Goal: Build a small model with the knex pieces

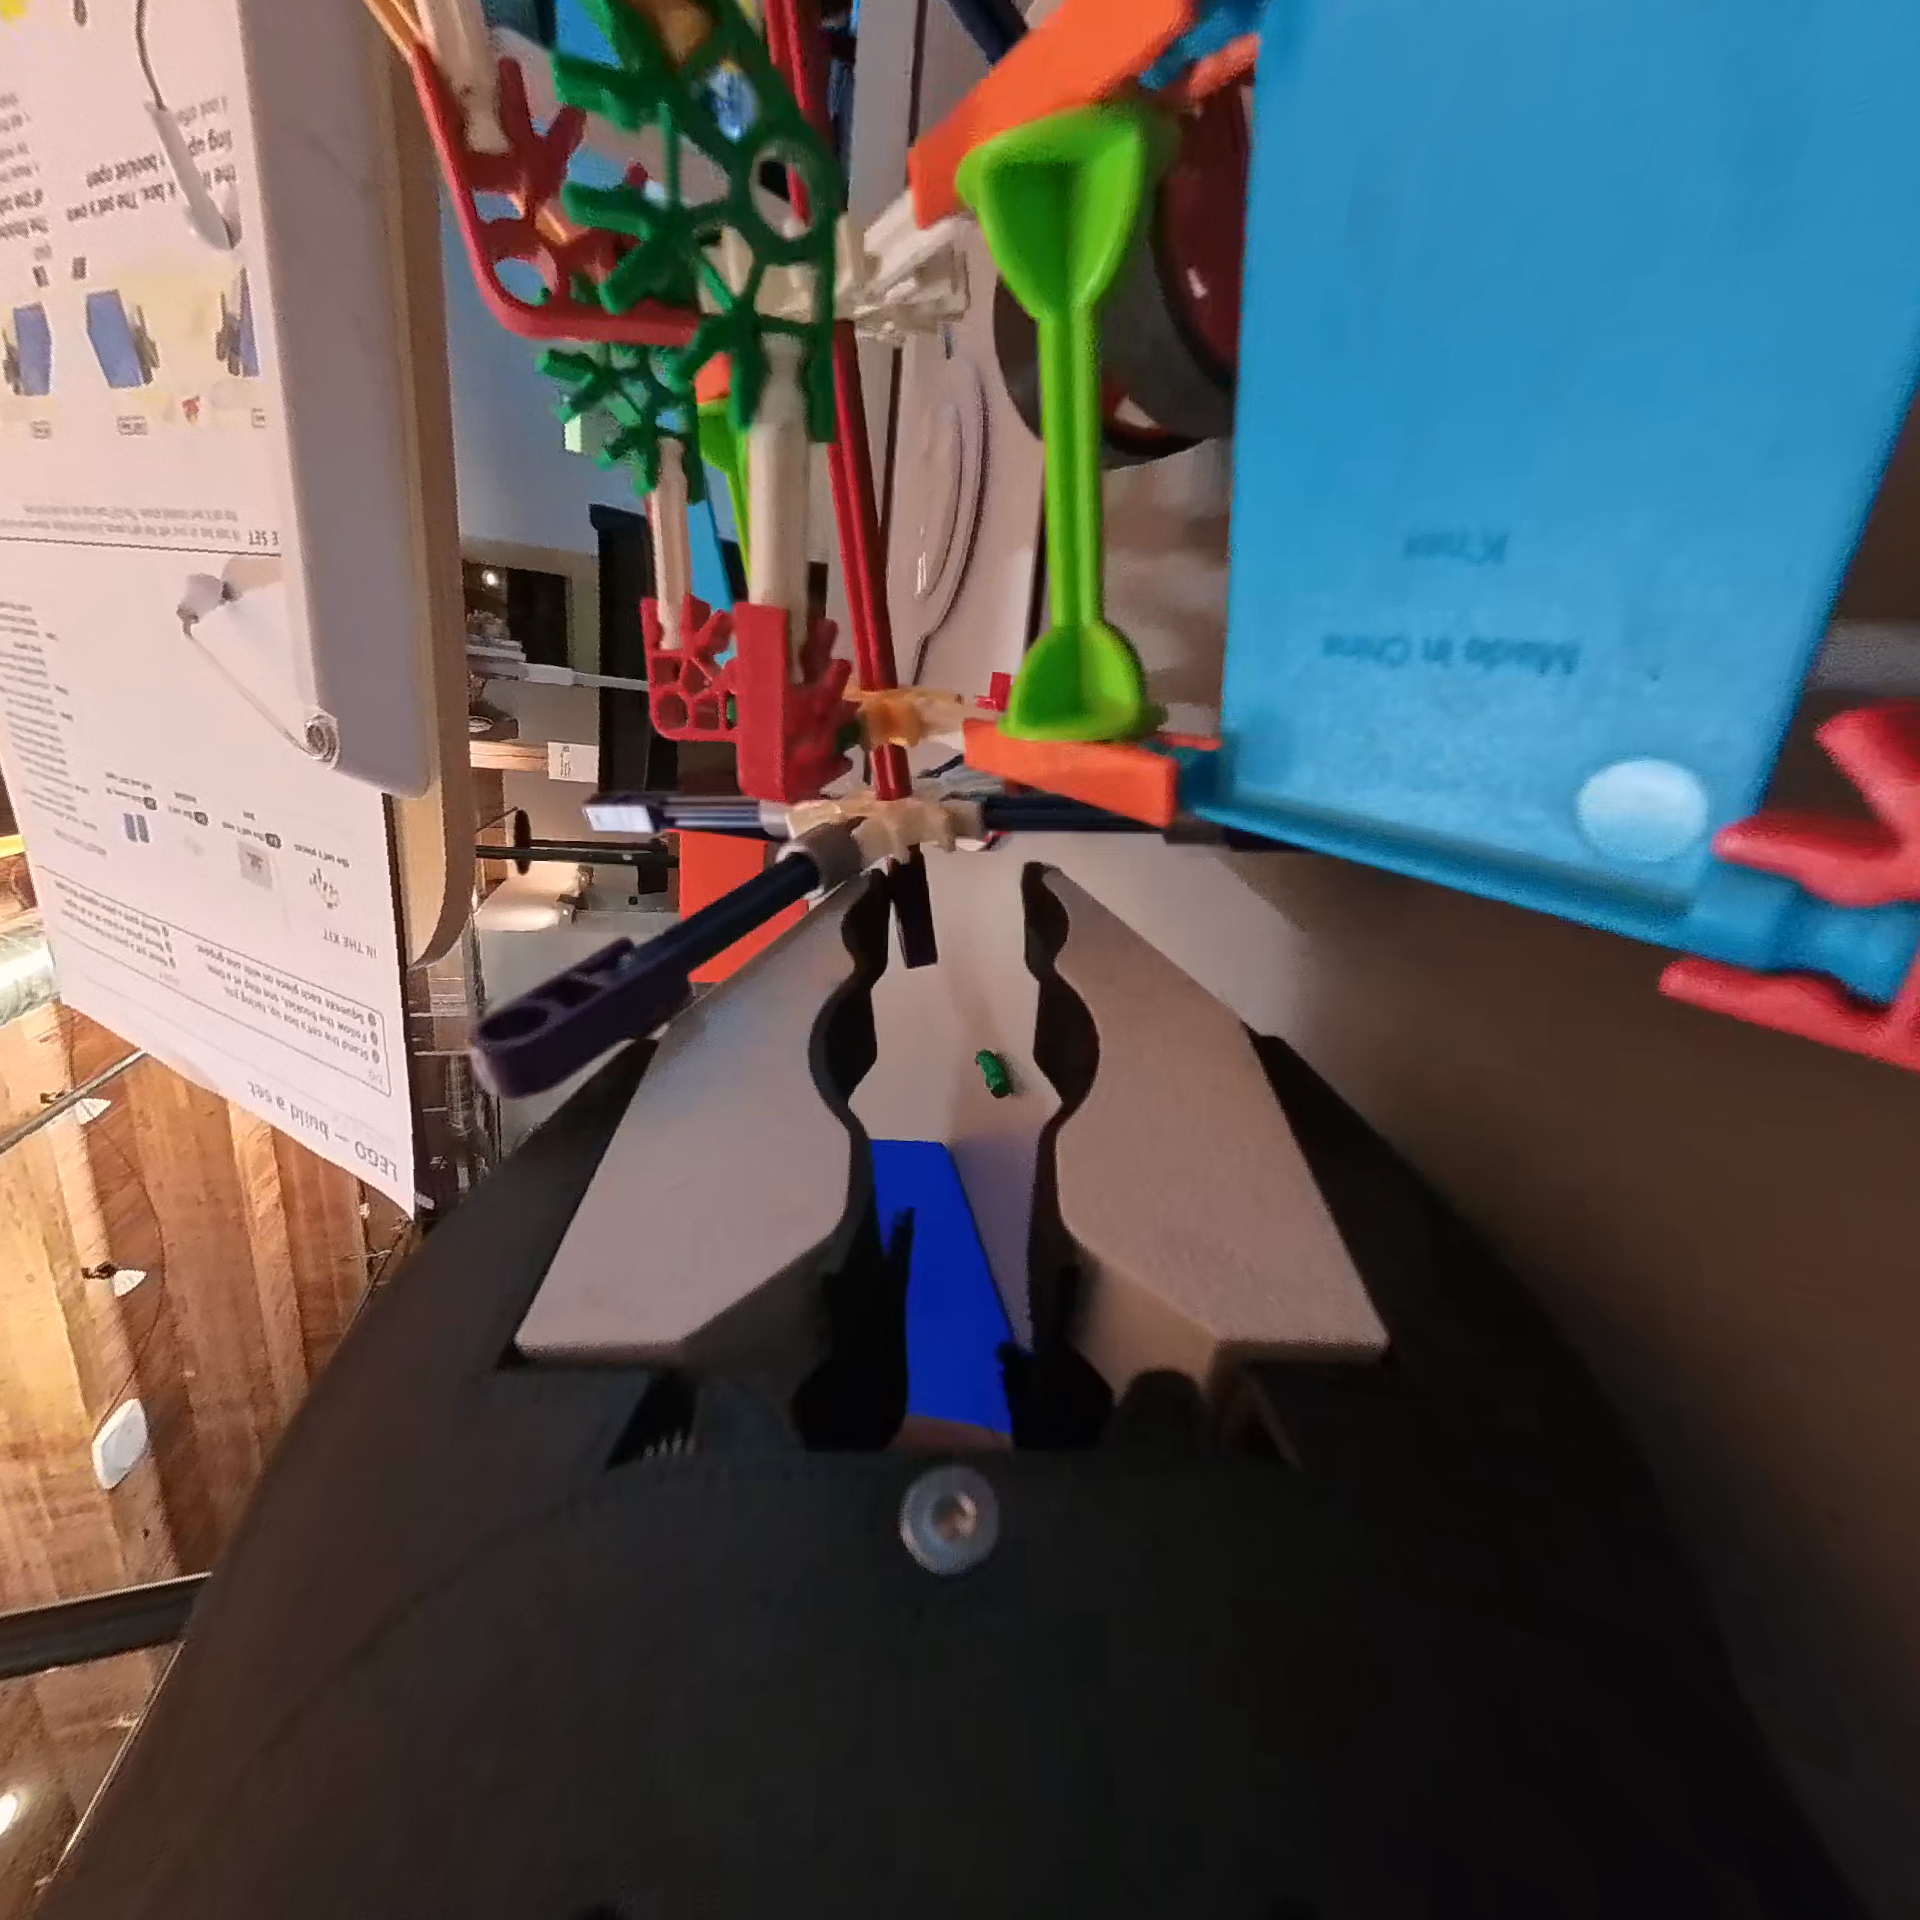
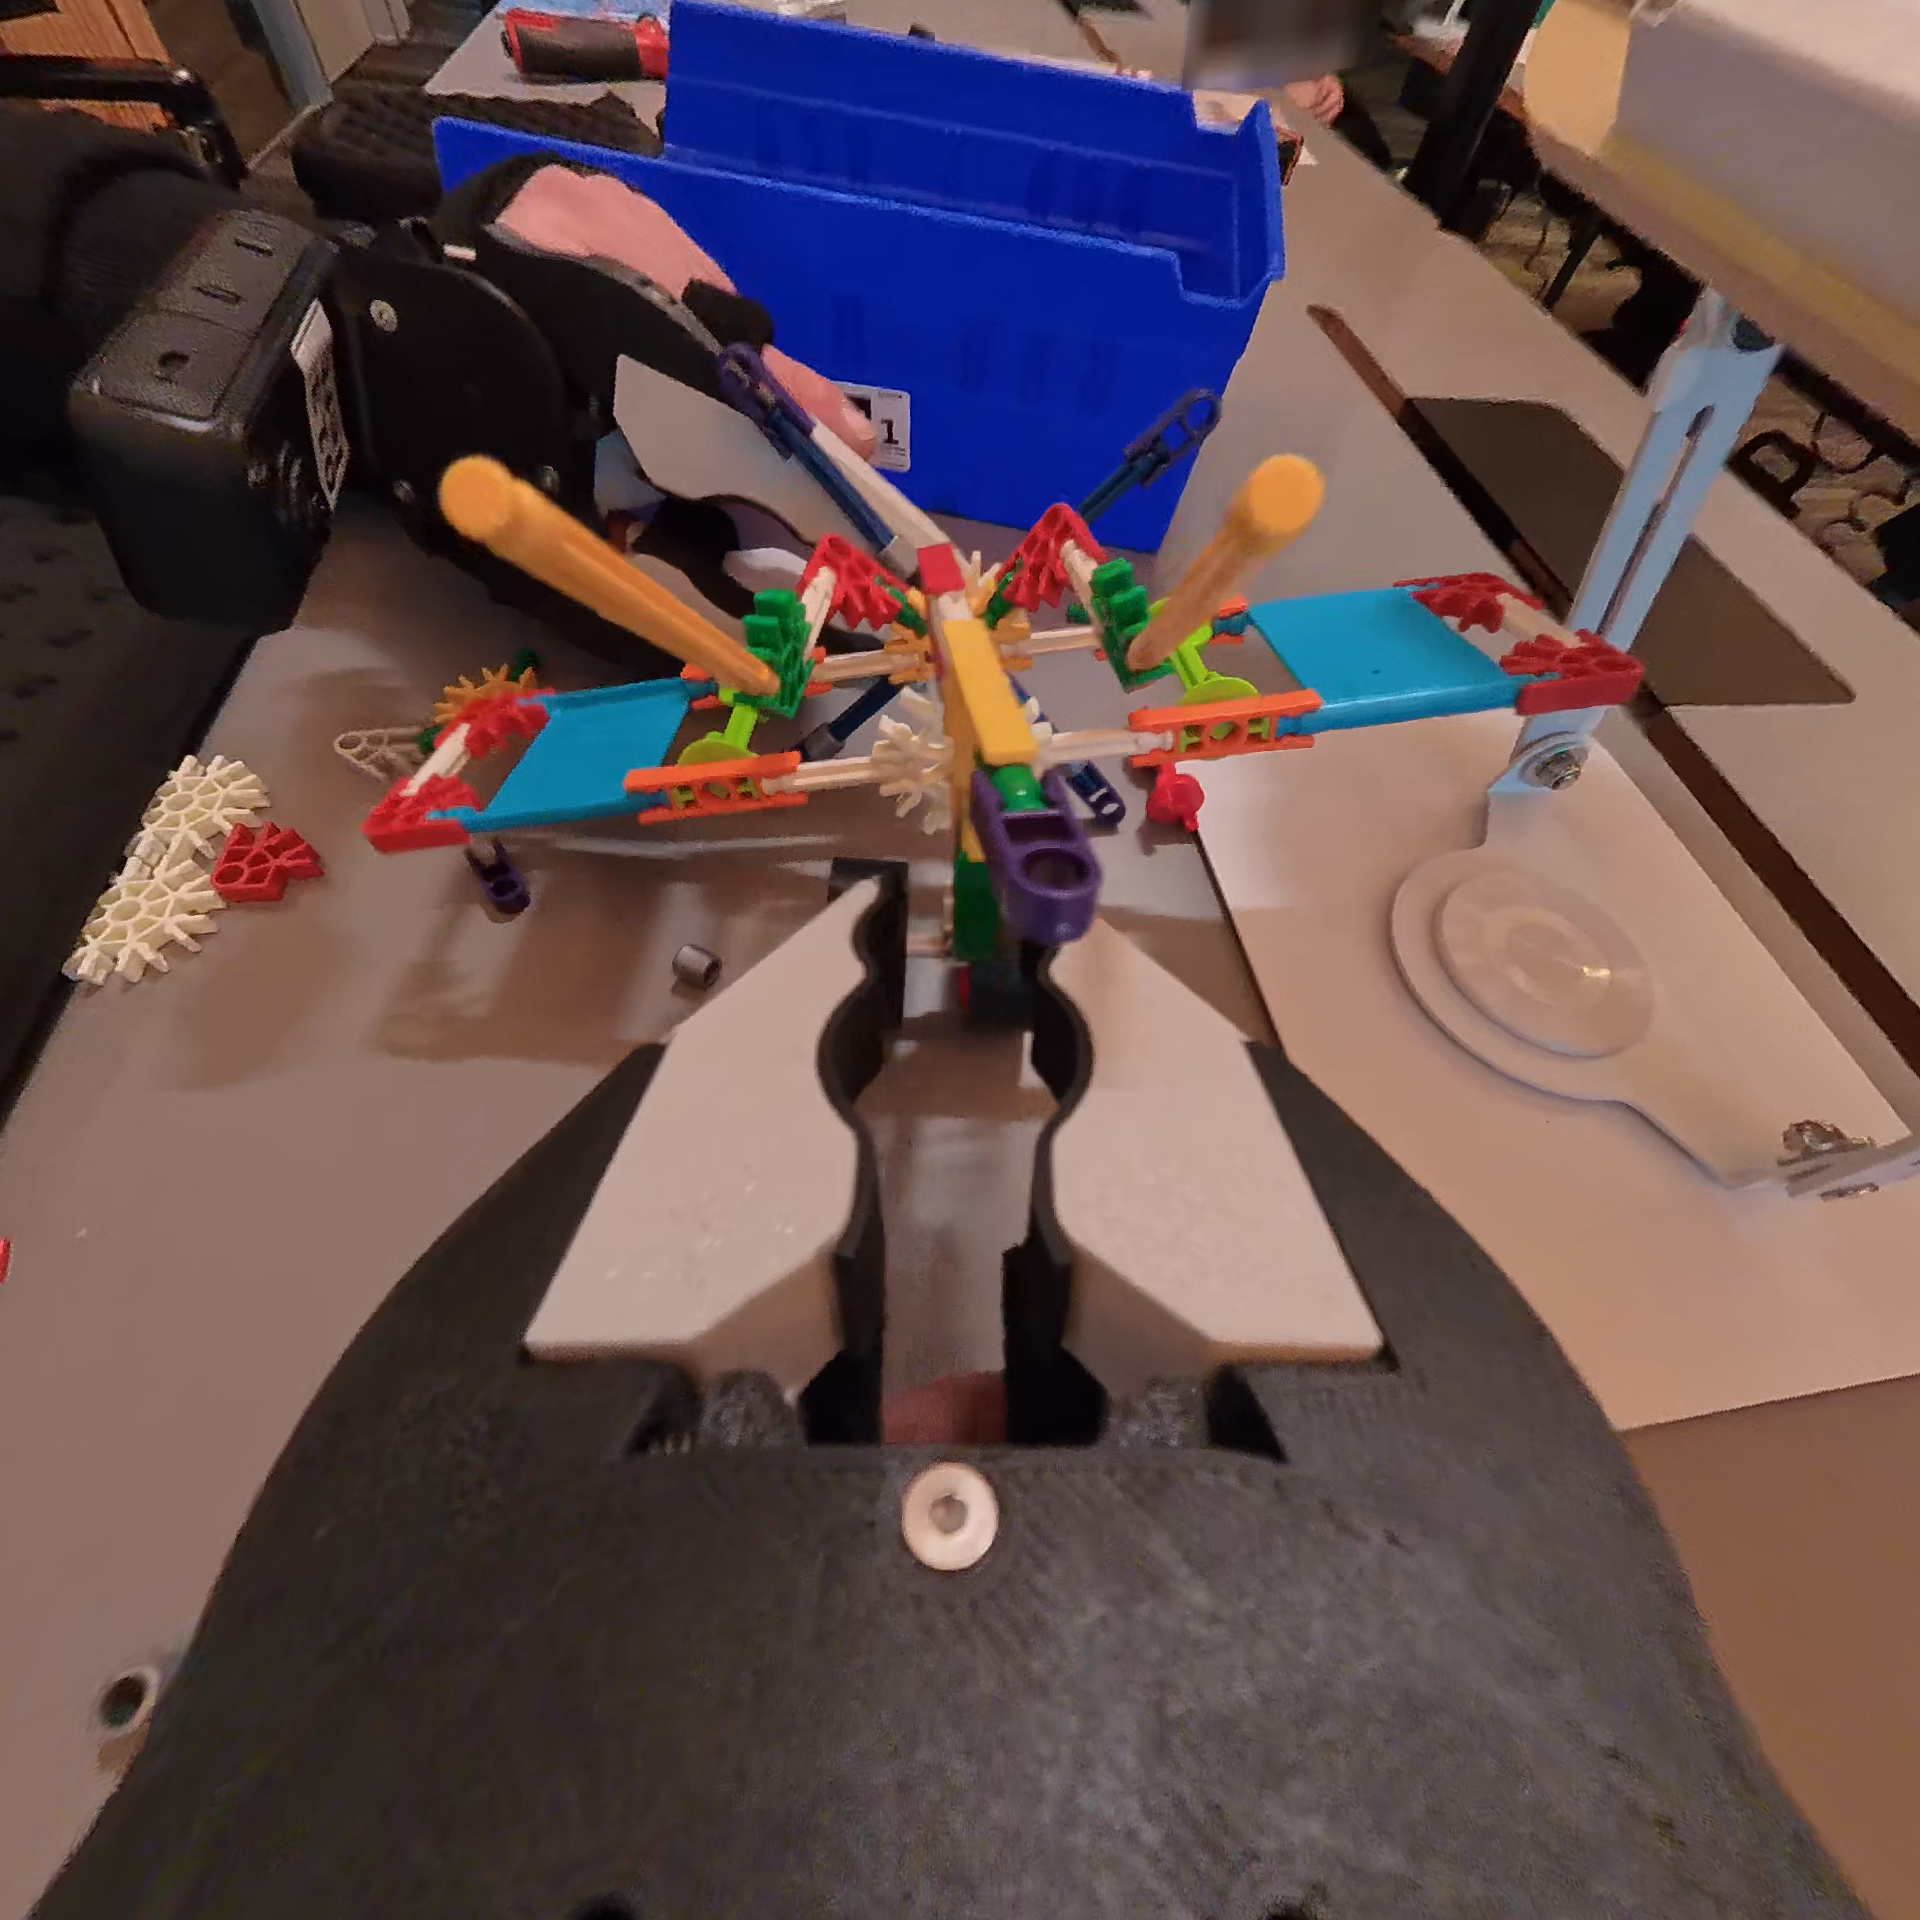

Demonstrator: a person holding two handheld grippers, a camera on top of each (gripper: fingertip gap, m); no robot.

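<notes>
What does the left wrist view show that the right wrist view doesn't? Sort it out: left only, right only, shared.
Left wrist view only: a printed instruction sheet at the left edge, wood-panelled surfaces beyond it, and a small green piece lying between the left tongs.

Right wrist view only: loose white snowflake connectors, a loose red connector, two yellow rods, a small grey sleeve, and the right tongs around the model's lower end.

Shared: the toy model, its light-blue panels, the blue bin, the grey table.
</notes>
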